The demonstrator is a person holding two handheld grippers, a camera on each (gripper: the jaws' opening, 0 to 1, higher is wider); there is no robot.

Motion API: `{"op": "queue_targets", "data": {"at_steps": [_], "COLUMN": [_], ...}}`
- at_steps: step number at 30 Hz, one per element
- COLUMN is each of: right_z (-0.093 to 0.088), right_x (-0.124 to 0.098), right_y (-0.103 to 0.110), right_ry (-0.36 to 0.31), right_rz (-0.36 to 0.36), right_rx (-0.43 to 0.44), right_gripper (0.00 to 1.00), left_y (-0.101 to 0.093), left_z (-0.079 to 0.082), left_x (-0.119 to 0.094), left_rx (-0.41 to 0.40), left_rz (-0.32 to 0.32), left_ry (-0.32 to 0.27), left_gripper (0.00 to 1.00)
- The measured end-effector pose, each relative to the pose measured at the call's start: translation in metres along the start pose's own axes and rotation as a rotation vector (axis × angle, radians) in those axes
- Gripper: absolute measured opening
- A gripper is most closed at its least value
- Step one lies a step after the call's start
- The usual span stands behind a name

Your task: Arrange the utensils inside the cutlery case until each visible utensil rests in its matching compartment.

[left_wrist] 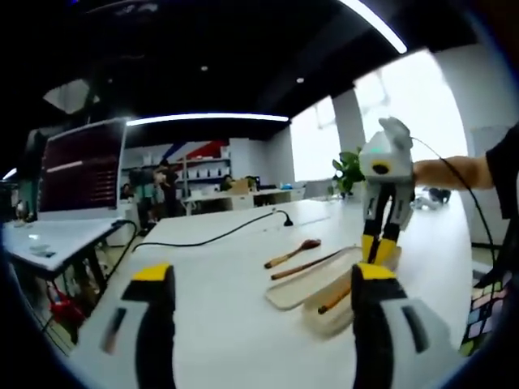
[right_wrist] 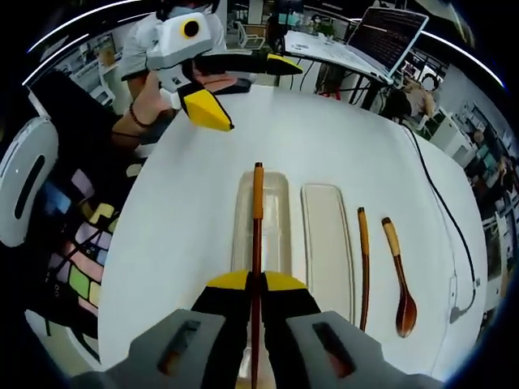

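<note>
One white table (left_wrist: 243,324) | black cable (left_wrist: 219,232) | office: desks, monitor (left_wrist: 81,166)

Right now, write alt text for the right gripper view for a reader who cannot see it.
The right claw is shut on a wooden chopstick held lengthwise over the clear cutlery case on a white table. Beside the case lie its lid, a second chopstick and a wooden spoon. The left claw hovers open beyond.

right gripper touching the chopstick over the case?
Touching. In the right gripper view, the right gripper has its yellow-tipped fingers closed on the chopstick, which runs out over the clear case.
</note>
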State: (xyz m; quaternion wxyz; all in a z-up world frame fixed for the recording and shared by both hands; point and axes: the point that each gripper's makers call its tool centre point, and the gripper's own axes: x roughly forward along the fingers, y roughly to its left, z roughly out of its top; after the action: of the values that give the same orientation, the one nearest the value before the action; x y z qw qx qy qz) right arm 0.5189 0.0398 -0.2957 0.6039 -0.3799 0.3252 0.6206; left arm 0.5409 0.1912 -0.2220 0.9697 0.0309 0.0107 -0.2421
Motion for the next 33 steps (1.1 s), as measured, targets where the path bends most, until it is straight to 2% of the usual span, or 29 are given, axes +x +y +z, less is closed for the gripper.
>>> {"op": "queue_targets", "data": {"at_steps": [4, 8, 11, 15, 17, 23, 31, 33], "right_z": [-0.005, -0.008, -0.009, -0.005, -0.007, -0.011, -0.01, -0.006], "right_x": [0.005, 0.007, 0.009, 0.003, 0.003, 0.005, 0.006, 0.008], "right_y": [0.003, 0.002, 0.002, -0.013, -0.013, -0.004, 0.0, 0.004], "right_ry": [0.018, 0.024, 0.026, 0.016, 0.018, 0.027, 0.006, -0.021], "right_rz": [0.02, 0.037, 0.05, 0.072, 0.092, 0.094, 0.082, 0.086], "right_rx": [0.002, 0.018, 0.022, 0.031, 0.057, 0.053, 0.056, 0.074], "right_gripper": [0.02, 0.02, 0.02, 0.03, 0.03, 0.03, 0.03, 0.03], "left_y": [0.0, 0.005, 0.004, 0.002, 0.002, 0.003, 0.002, 0.002], "left_z": [-0.001, -0.006, -0.007, -0.007, -0.007, -0.012, -0.016, -0.016], "left_x": [0.0, 0.003, 0.004, 0.007, 0.007, 0.01, 0.012, 0.012], "left_rx": [-0.023, 0.002, 0.009, 0.013, 0.01, 0.01, -0.001, -0.003], "left_rz": [-0.01, 0.023, 0.02, 0.014, 0.02, 0.021, 0.01, 0.008], "left_ry": [-0.003, 0.017, 0.022, 0.025, 0.022, 0.037, 0.043, 0.043], "left_gripper": [0.95, 0.95, 0.95, 0.94, 0.94, 0.94, 0.93, 0.93]}}
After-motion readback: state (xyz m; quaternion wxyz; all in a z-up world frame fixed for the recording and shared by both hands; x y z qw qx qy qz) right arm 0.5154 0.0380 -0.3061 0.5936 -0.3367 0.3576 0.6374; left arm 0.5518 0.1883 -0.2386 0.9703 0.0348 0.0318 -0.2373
